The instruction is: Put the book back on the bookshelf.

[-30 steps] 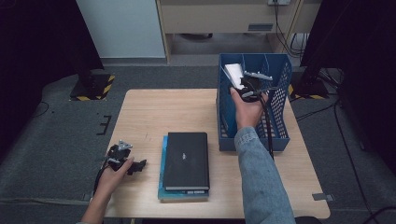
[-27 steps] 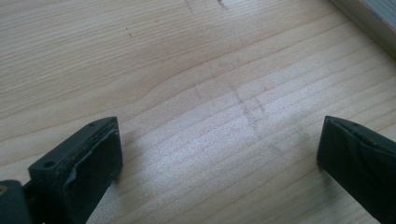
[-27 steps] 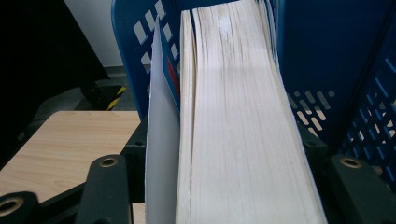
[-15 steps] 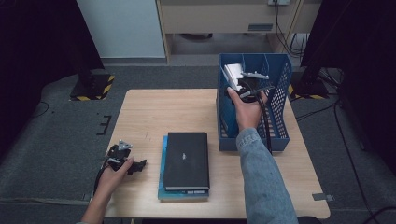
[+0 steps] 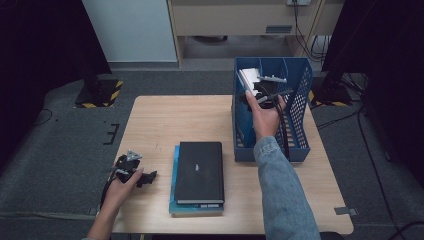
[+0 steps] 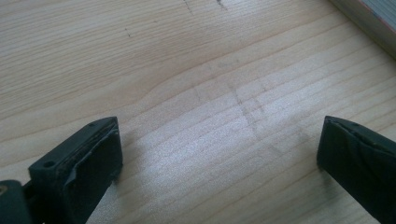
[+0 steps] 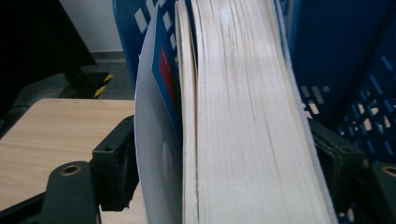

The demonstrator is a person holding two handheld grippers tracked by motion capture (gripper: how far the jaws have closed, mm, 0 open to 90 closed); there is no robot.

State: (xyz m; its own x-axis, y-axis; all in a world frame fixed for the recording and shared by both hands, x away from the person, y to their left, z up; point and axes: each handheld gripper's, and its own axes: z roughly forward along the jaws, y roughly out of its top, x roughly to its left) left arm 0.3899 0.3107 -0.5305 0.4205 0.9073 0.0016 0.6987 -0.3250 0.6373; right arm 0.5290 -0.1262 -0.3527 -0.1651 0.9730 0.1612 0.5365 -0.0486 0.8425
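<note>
A thick white-paged book [image 7: 243,116] stands upright in the blue perforated file holder [image 5: 300,115], at its far left compartment [image 5: 248,79]. My right gripper [image 5: 260,95] reaches into the holder at that book. Its jaws have just been opening and now stand open with the book [image 7: 224,149] between them. The book's loose cover bows out toward the left pad [image 7: 116,158]. My left gripper [image 5: 148,177] rests low over the table's front left, open, with bare wood [image 6: 219,154] between its jaws.
A black notebook [image 5: 200,170] lies on a teal book [image 5: 175,200] at the table's front middle, right of the left gripper. An edge of that stack [image 6: 369,23] appears in the left gripper view. The holder's right compartments hold nothing I can see.
</note>
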